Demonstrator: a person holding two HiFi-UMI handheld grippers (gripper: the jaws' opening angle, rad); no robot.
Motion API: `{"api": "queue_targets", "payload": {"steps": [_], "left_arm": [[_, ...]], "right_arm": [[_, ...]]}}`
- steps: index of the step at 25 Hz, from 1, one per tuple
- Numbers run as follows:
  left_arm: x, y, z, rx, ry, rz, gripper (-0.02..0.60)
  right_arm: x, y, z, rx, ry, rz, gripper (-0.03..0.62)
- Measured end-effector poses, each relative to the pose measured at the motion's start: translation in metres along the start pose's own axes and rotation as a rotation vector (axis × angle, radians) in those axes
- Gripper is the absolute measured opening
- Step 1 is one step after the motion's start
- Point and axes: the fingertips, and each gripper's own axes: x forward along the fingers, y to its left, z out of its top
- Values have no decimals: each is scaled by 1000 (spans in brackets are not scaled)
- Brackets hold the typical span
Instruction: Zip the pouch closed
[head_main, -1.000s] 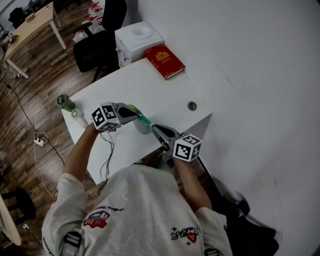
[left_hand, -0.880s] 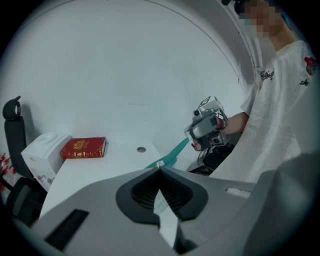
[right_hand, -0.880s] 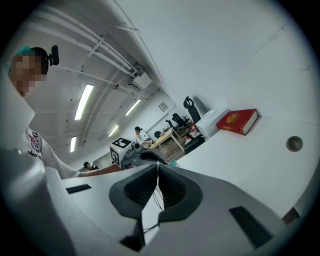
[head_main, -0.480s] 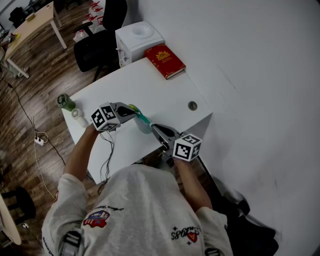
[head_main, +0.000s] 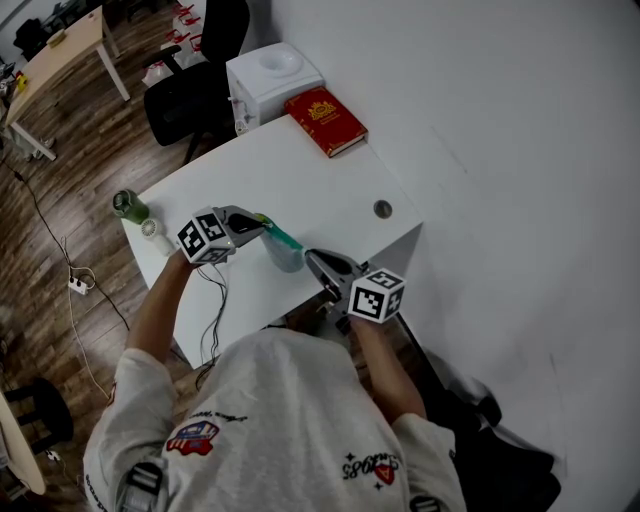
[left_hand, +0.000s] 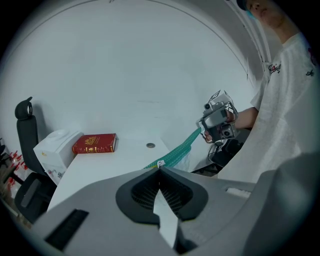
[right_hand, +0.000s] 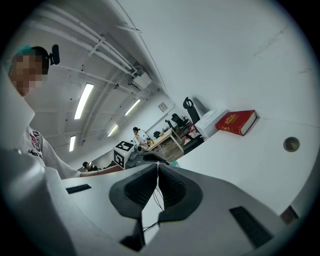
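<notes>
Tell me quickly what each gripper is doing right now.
Left gripper: closed on the clear green-zippered pouch.
Right gripper: closed on the same pouch.

An open-plan office: a white desk (head_main: 300, 170), black swivel chair (head_main: 190, 95), wooden table (head_main: 60, 50) far left, ceiling strip lights (right_hand: 83, 100).

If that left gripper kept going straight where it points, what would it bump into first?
The pouch that the left gripper already pinches lies straight ahead; beyond it, probably the right gripper holding the far end, though depth is unclear.
</notes>
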Motion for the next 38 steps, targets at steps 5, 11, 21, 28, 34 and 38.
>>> {"api": "queue_targets", "payload": {"steps": [5, 11, 21, 28, 34, 38], "left_arm": [[-3, 1, -1, 0, -8, 23, 2], [-11, 8, -9, -18, -6, 48, 2], [-18, 21, -19, -63, -11, 96, 2], [-20, 35, -27, -126, -45, 173, 3], [-15, 34, -26, -133, -72, 235, 3], [-9, 30, -32, -214, -116, 254, 3]], "right_arm": [[0, 3, -1, -13, 8, 1, 15], [-4, 4, 0, -14, 3, -2, 15], [-5, 7, 4, -26, -4, -5, 15], [0, 12, 8, -50, 4, -1, 15], [3, 7, 29, -63, -63, -54, 18], [8, -2, 38, -64, -86, -103, 21]]}}
